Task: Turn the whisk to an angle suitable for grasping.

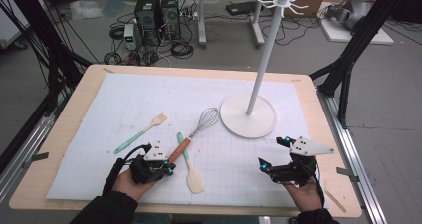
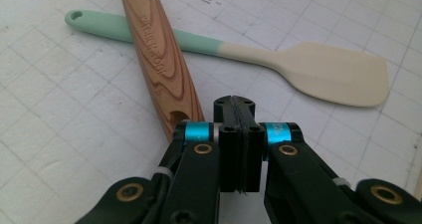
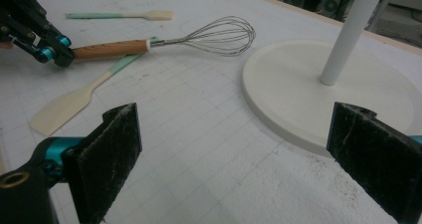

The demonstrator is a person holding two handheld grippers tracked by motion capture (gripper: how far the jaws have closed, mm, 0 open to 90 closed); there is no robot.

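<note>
On the white mat, beside the stand's round base, a whisk is laid across a spatula. Its wire cage is judged light and springy, its varnished wooden handle stiff and rather slick, best pinched mid-length. The left gripper is pressed shut on nothing at the handle's end, while the right gripper is held wide open.

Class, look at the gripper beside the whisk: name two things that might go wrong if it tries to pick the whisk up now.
1. The left gripper is shut beside the whisk handle, not around it, so closing in may only push it away.
2. The handle lies across the spatula, so lifting could drag that along.
</note>
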